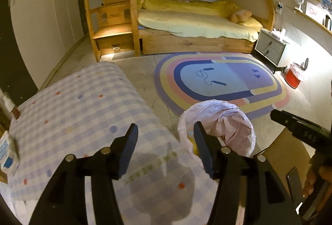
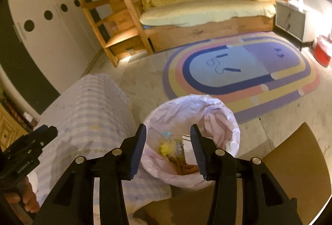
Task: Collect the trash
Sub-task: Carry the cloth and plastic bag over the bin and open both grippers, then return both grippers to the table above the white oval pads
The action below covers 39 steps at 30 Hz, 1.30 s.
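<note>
Bedroom floor by the checked counter [image 2: 87, 108]: a lined bin [image 2: 215, 113] holds light, crumpled trash [image 2: 176, 150]. Both the left gripper [image 1: 166, 142] and right gripper [image 2: 168, 142] hang open, empty; thin liner likely best pinched at the rim.

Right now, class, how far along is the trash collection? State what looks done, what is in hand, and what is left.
Done: trash already lies in the lined bin. In hand: nothing; the right gripper hangs open over the bin, and the left gripper is open and empty above the checkered table. Left: a carton sits at the table's edge, possibly more to collect.
</note>
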Tool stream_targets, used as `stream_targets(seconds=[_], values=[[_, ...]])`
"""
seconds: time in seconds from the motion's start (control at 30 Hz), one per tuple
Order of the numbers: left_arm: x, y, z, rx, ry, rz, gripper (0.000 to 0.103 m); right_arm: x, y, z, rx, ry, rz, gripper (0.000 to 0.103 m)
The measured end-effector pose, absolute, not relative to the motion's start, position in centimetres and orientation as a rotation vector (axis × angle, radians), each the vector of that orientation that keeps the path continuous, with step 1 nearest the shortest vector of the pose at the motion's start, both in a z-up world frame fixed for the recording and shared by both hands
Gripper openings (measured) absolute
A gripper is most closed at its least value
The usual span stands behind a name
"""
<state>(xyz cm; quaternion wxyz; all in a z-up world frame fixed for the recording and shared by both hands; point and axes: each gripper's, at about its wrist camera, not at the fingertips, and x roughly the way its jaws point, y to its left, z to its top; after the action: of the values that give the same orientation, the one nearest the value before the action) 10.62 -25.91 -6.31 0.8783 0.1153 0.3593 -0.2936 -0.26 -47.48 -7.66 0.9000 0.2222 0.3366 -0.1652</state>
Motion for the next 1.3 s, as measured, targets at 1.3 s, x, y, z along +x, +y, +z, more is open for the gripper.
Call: stream_targets(seconds=[1.3], values=[[6.9,7.0,-10.9,-0.002,0.873,-0.053,0.065,6.4,-13.8,-6.8,-0.04,0.788,0.358,0.046]])
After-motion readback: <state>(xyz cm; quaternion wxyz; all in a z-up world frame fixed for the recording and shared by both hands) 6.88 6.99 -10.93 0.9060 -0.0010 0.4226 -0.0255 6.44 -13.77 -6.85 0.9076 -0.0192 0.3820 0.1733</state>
